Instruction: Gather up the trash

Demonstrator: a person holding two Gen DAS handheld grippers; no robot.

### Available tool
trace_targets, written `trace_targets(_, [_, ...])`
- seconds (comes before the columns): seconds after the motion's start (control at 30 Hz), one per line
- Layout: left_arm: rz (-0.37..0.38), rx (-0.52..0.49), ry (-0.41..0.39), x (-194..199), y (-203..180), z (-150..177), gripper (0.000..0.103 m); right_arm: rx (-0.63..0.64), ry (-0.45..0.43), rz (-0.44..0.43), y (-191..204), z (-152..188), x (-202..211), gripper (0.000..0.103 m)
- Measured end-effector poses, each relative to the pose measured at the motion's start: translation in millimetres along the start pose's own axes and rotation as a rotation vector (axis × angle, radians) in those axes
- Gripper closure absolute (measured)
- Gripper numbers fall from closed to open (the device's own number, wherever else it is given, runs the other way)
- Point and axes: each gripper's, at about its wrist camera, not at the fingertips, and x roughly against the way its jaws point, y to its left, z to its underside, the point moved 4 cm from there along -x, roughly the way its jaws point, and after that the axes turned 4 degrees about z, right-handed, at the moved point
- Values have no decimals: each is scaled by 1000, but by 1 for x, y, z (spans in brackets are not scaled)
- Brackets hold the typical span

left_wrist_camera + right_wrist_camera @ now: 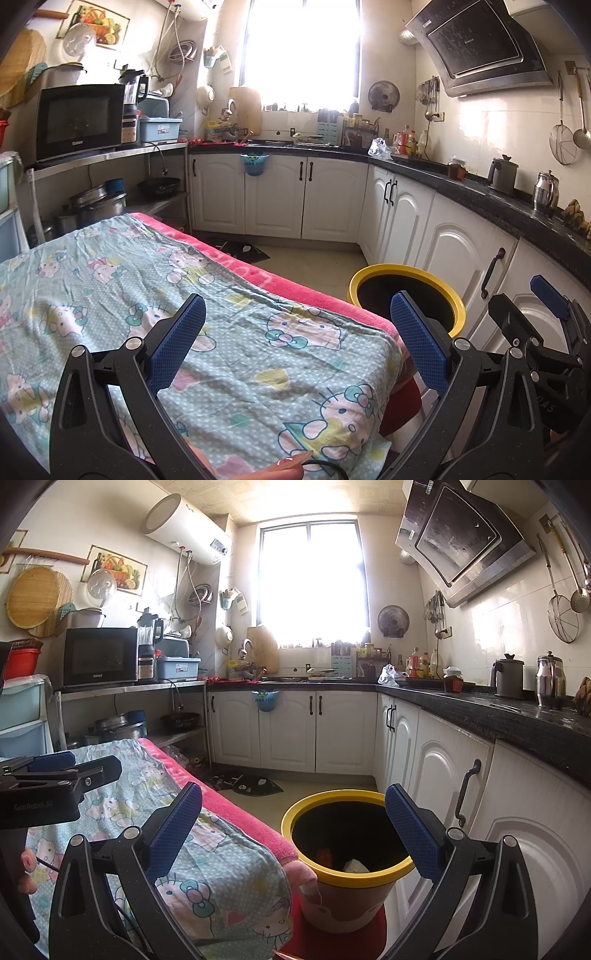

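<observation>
A trash bin with a yellow rim stands on a red stool beside the table's right edge. Inside it lie a white scrap and a reddish piece. My right gripper hovers open just above the bin with nothing between its blue pads. My left gripper is open and empty over the table's cartoon-cat cloth, with the bin ahead to its right. Each gripper shows in the other's view: the right gripper at far right, the left gripper at far left.
White cabinets under a dark counter run close along the bin's right side. A pink towel edges the cloth. A dark mat lies on the floor ahead. A metal shelf with a microwave stands at left.
</observation>
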Motion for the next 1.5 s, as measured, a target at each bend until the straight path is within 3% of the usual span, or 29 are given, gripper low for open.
trace_targets(1.27, [10,11,11,-2,-2,3,11,-2,5,-2,0,0,0,6])
trace_targets(1.5, [19,114,76,1,11,1,11,-5,15,-49,8,-3,-1,6])
